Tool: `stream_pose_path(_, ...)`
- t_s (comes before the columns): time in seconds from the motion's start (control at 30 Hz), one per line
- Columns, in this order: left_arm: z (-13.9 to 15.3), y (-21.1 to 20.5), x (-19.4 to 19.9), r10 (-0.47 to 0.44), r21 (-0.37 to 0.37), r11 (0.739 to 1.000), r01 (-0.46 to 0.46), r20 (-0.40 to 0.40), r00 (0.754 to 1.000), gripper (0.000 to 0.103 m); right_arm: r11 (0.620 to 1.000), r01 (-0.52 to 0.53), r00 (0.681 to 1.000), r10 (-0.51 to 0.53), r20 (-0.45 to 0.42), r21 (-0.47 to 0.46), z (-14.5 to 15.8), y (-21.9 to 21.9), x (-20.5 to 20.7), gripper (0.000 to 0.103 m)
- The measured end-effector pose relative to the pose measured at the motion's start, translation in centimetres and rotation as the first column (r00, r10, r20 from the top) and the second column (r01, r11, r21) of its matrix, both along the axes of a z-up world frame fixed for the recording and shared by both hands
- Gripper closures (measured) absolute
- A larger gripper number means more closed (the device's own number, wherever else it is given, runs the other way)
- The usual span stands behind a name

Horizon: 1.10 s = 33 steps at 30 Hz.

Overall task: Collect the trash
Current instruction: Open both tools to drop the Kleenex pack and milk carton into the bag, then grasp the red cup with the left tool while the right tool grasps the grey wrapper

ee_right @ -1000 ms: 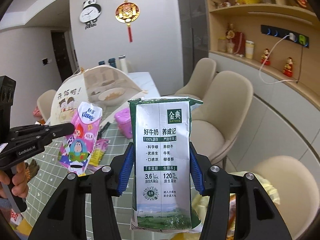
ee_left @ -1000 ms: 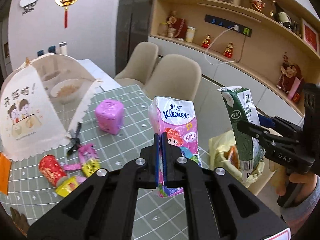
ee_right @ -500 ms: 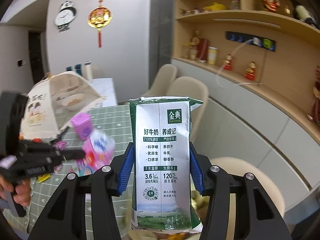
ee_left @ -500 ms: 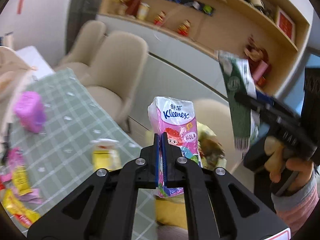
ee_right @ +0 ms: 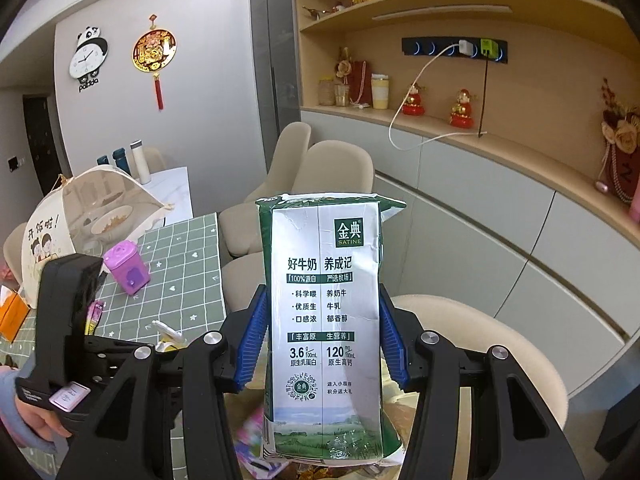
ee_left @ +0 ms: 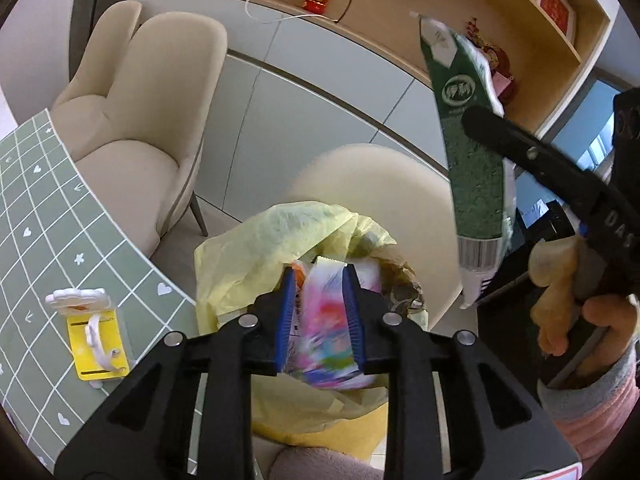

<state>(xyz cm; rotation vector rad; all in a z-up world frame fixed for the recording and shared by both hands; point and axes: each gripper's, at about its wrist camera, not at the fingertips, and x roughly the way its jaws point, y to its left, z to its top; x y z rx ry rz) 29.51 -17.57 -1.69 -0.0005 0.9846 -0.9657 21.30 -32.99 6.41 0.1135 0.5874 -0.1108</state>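
Note:
My left gripper [ee_left: 320, 320] is open above a trash bin lined with a yellow bag [ee_left: 280, 240]. The pink Kleenex tissue pack [ee_left: 326, 332] shows blurred between the spread jaws, dropping into the bag; its pink edge also shows in the right wrist view [ee_right: 256, 440]. My right gripper [ee_right: 324, 340] is shut on a green and white milk carton [ee_right: 324, 320], held upright to the right of the bin; the carton also shows in the left wrist view [ee_left: 468, 132].
The green gridded table [ee_left: 36, 248] lies left of the bin, with a yellow and white packaged item [ee_left: 96, 332] near its edge. A purple box [ee_right: 126, 268], a mesh food cover [ee_right: 80, 216] and wrappers stand farther back. Beige chairs [ee_left: 152, 120] surround the bin.
My left gripper swung from over the table to above the bin and opened, releasing the tissue pack. My right gripper kept hold of the milk carton and moved nearer the bin.

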Motion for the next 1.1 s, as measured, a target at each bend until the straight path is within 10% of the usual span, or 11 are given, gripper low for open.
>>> stream_pose_path(0.3, -0.4, 7.0, 1.1, 0.181, 0.026, 0.983, -0.179, -0.054, 0.982, 0.079, 0.999, -0.028, 0.997, 0.027, 0.075, 0.016, -5.0, 1.7, 0.1, 0.054)
stream_pose_path(0.77, -3.1, 21.6, -0.3, 0.428, 0.09, 0.902, -0.421, -0.074, 0.901, 0.078, 0.999, -0.033, 0.998, 0.034, -0.053, 0.015, -7.6, 7.1, -1.0, 0.048)
stream_pose_path(1.1, -3.1, 35.8, -0.9, 0.663, 0.114, 0.745, -0.657, -0.021, 0.748, 0.075, 0.968, -0.243, 0.968, 0.246, -0.044, 0.062, -6.4, 16.2, 3.3, 0.048)
